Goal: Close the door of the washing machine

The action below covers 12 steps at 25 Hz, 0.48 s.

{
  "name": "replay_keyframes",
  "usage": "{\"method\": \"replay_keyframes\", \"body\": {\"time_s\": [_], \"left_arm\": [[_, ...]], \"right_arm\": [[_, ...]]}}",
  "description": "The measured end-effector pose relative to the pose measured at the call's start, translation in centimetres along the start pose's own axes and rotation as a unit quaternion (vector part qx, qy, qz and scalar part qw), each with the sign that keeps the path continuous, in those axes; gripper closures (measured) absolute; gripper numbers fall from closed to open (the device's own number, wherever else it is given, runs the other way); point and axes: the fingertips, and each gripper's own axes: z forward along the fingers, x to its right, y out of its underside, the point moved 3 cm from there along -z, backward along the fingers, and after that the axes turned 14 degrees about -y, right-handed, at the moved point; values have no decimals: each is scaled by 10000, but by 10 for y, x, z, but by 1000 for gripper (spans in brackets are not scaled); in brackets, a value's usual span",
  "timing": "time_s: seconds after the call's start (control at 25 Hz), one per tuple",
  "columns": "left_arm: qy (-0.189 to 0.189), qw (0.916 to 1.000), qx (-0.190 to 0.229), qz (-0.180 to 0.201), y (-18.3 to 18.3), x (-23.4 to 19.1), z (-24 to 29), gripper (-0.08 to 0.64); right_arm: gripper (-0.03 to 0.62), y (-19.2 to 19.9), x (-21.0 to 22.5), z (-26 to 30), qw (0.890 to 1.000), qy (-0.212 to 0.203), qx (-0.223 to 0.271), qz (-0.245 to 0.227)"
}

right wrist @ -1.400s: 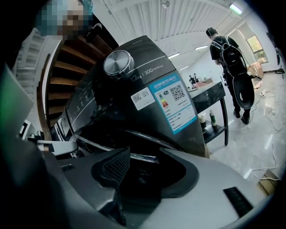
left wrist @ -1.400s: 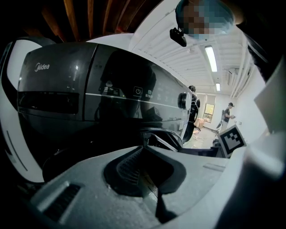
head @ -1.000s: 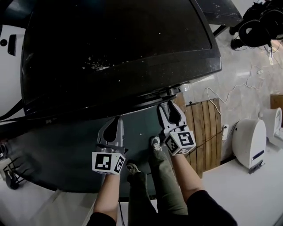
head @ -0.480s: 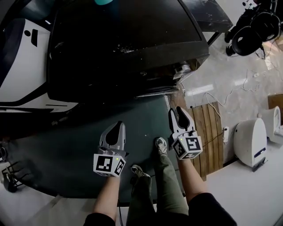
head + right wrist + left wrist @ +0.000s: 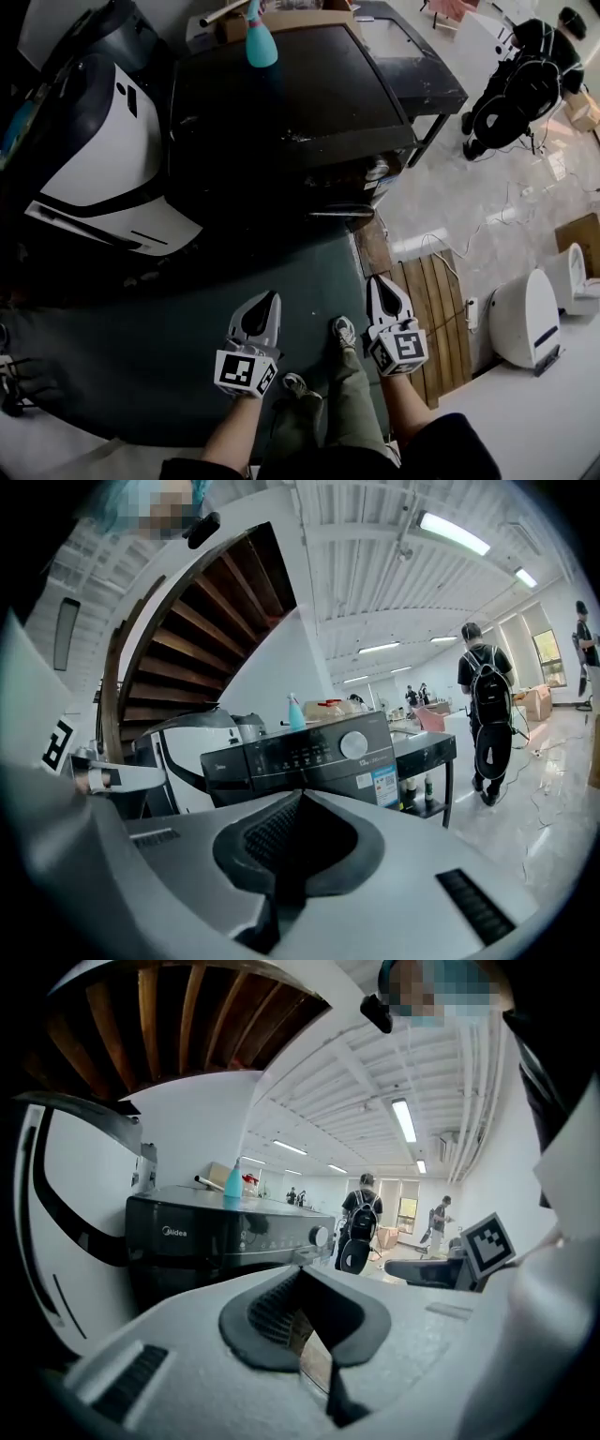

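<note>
The black washing machine [image 5: 291, 94] stands ahead of me, and the head view shows its top. Its control panel and knob [image 5: 352, 745] face both gripper views. The door is hidden behind the gripper bodies, so I cannot tell how it stands. My left gripper [image 5: 272, 297] is shut and empty, well short of the machine over the dark mat. My right gripper [image 5: 378, 281] is beside it, also away from the machine. Its jaws have just been closing and are shut with nothing between them. The left gripper view also shows the machine [image 5: 225, 1232] and the right gripper [image 5: 441, 1271].
A blue bottle [image 5: 261, 42] stands on the machine's top. A white and black appliance [image 5: 103, 159] is on its left, a dark table [image 5: 422, 66] on its right. A person with a backpack [image 5: 520, 84] stands far right. Wooden slats [image 5: 436, 291] and a white device [image 5: 525, 319] lie right of my feet.
Both grippers have drawn back from the machine's front edge toward me and risen. The right jaws went from open to shut. The whole machine top is in view.
</note>
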Motion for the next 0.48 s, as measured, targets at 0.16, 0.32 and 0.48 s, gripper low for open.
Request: {"method": "replay_keyframes", "body": {"time_s": [0.16, 0.32, 0.48], "left_arm": [[118, 9999, 95, -17, -20, 6, -35, 552], [405, 9989, 180, 131, -37, 16, -73, 552], [752, 9961, 187, 411, -52, 21, -107, 552]], "right_arm": [[591, -25, -35, -27, 10000, 23, 96, -10], [591, -47, -69, -53, 9999, 1, 150, -72], [591, -65, -106, -77, 9997, -106, 210, -98]]}}
